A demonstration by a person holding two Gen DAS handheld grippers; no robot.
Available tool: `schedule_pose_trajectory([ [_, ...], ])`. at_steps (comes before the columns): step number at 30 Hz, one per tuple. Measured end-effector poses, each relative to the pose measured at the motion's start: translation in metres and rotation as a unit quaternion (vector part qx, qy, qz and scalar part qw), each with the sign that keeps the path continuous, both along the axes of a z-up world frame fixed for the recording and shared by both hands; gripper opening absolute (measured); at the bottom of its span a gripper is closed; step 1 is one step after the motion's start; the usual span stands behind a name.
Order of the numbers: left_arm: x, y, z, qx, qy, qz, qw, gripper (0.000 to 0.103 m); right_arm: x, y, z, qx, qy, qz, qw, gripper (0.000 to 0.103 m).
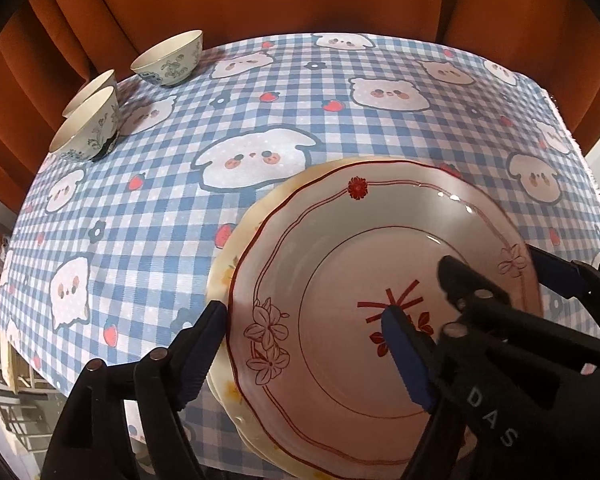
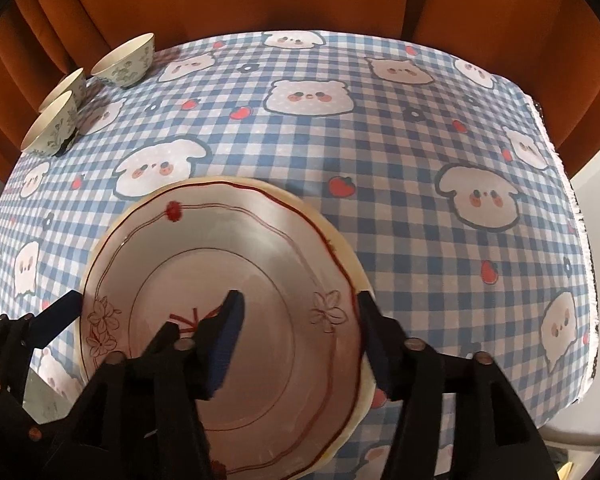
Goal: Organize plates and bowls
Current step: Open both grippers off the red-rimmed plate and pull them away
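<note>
Plates sit stacked near the front of the table: a white scalloped ceramic plate with red line flowers (image 1: 352, 300) lies on top of a cream plate with yellow flowers (image 1: 224, 276), whose edge peeks out around it. Both rest on the blue-and-white checked tablecloth with cartoon animals (image 1: 172, 208). The left gripper (image 1: 304, 344) straddles the top plate's left rim, jaws apart, one finger outside the edge and one over the plate's well, neither pressing that I can see. The right gripper (image 2: 300, 340) does the same on the right rim, also spread and clamped on nothing. Three pale green-patterned bowls (image 1: 168, 58) stand well apart at the far left corner, two of them close together, unstacked.

My worry is the withdrawal: an outer finger lies just beside the rim, and lifting away at a slant could catch that scalloped edge and drag the top plate off-centre. Those bowls near the table's edge could be nudged off too.
</note>
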State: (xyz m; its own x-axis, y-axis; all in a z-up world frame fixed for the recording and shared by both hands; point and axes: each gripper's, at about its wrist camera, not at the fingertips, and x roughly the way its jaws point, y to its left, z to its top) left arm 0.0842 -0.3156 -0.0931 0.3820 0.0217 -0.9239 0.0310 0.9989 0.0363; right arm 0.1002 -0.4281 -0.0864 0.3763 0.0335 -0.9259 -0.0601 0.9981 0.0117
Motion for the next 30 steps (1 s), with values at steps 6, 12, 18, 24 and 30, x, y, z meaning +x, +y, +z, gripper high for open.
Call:
schedule_pose_trajectory([
  [6,0.001,0.008,0.004,-0.028,-0.003,-0.012,0.9995,0.087,-0.002,-0.001,0.004,0.005,0.002,-0.016,1.000,0.070],
  [12,0.005,0.022,0.015,-0.049,-0.014,-0.048,0.9975,0.088,-0.006,0.007,0.018,-0.005,-0.014,-0.044,0.999,0.072],
  [18,0.012,0.055,0.027,-0.057,-0.022,-0.081,0.9948,0.088,-0.010,0.034,0.031,0.003,-0.026,-0.081,0.996,0.072],
  [24,0.023,0.099,0.040,-0.056,-0.032,-0.106,0.9923,0.087,-0.008,0.078,0.042,0.010,-0.034,-0.107,0.994,0.072],
  [30,0.033,0.147,0.044,-0.056,-0.046,-0.113,0.9909,0.087,0.001,0.127,0.051,0.006,-0.053,-0.117,0.992,0.073],
])
